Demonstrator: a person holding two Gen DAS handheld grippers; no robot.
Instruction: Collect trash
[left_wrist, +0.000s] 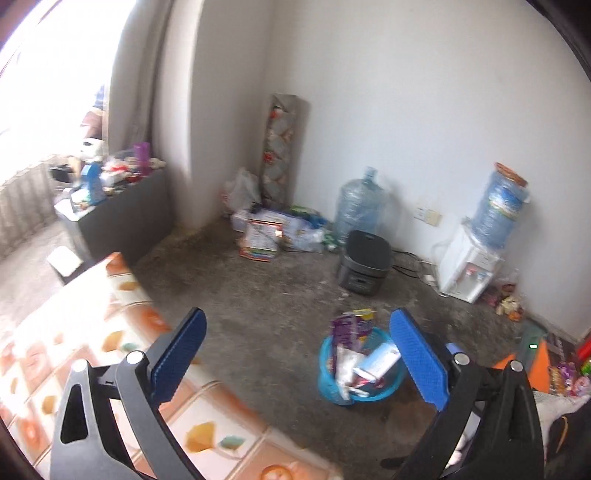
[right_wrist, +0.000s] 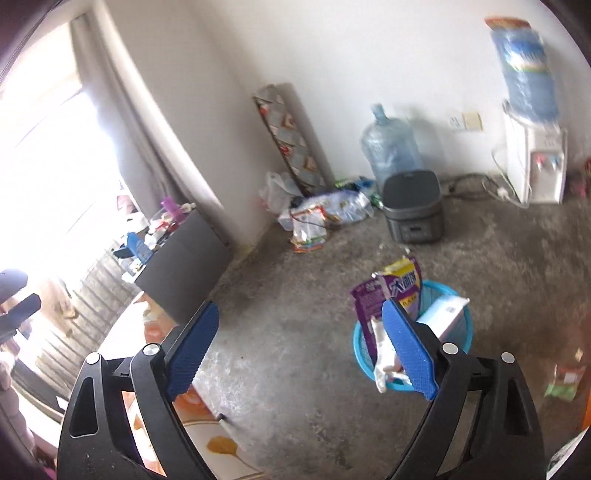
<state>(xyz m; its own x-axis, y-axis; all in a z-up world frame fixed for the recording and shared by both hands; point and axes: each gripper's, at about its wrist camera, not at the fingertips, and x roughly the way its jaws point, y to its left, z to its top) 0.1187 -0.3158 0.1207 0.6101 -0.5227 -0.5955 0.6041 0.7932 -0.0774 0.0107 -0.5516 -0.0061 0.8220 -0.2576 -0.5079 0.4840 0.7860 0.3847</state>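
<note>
A small blue trash basket (left_wrist: 328, 387) stands on the concrete floor, stuffed with a purple wrapper (left_wrist: 345, 326), a white box (left_wrist: 376, 362) and other packaging. My left gripper (left_wrist: 299, 360) hangs above the floor, open and empty, its right pad just beside the basket. In the right wrist view the same basket (right_wrist: 360, 354) holds the purple and yellow bags (right_wrist: 400, 286). My right gripper (right_wrist: 301, 356) is also open with nothing between its blue pads (right_wrist: 192, 350), and its right finger overlaps the basket.
A table with an orange patterned cloth (left_wrist: 92, 350) lies at the lower left. A grey appliance (left_wrist: 364, 266), water jug (left_wrist: 360, 205), water dispenser (left_wrist: 467, 267) and a pile of bags (left_wrist: 273, 229) stand along the wall. Loose wrappers (right_wrist: 563, 380) lie on the floor at right.
</note>
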